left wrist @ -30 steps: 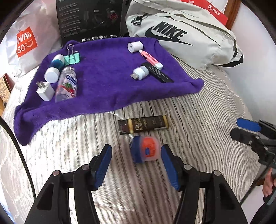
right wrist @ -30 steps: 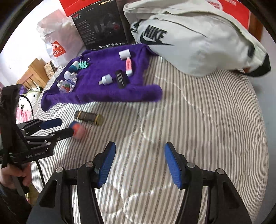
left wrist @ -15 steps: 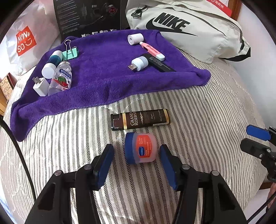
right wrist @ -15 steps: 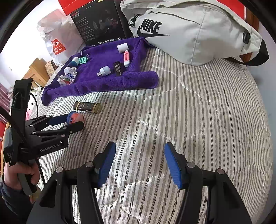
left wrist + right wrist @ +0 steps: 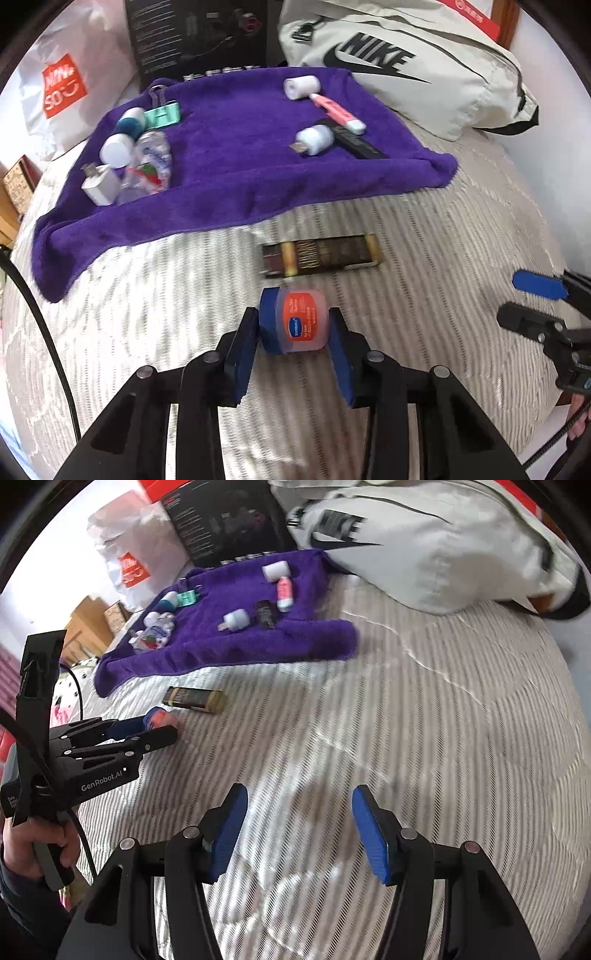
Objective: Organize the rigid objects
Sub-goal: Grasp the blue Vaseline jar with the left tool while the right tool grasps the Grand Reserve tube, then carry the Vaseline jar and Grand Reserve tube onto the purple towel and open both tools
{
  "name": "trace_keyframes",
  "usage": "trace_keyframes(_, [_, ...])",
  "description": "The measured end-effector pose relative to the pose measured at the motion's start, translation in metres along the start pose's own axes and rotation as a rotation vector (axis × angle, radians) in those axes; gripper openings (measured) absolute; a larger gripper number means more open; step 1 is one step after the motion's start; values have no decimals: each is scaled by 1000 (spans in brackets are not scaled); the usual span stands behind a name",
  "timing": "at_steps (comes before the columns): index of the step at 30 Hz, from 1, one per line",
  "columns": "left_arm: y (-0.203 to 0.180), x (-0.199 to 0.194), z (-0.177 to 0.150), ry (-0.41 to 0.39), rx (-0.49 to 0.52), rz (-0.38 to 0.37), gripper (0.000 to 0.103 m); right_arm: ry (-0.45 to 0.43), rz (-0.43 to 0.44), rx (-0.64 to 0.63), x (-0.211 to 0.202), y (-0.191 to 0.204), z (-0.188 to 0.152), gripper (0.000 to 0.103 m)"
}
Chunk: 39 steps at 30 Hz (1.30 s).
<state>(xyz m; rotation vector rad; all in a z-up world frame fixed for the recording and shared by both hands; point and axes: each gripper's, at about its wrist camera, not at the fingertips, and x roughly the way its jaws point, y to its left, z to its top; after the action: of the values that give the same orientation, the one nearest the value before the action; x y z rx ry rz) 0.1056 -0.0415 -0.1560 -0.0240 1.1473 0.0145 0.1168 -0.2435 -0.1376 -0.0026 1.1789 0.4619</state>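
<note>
Left gripper [image 5: 293,325] clamps the small jar [image 5: 295,320]; right gripper [image 5: 299,830] gapes wide, holding nothing.

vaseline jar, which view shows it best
Left wrist view: the jar fills the centre, label readable, clamped between the left gripper's pads. Right wrist view shows it small, blurred and partly hidden by that gripper.

The left wrist view looks low and close across the striped bed [image 5: 443,258] toward the purple fleece towel [image 5: 240,155]. The right wrist view sits further from that towel [image 5: 236,642], to its right, facing it obliquely. Both views share the towel and the grey Nike bag [image 5: 424,66] behind it [image 5: 443,554].
</note>
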Motion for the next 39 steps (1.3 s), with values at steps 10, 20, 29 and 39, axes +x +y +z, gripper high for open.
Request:
trace_keyframes(10, [64, -17, -19, 3, -107, 49, 36, 5, 31, -299, 51, 65, 42, 58])
trace_keyframes(20, [92, -16, -28, 13, -152, 19, 36, -1, -7, -540, 81, 103, 61, 58])
trace_keyframes(29, [97, -18, -30, 5, -150, -4, 36, 33, 47, -617, 94, 126, 77, 36])
trace_keyframes(39, [97, -22, -36, -13, -145, -17, 36, 110, -41, -302, 68, 81, 50, 27])
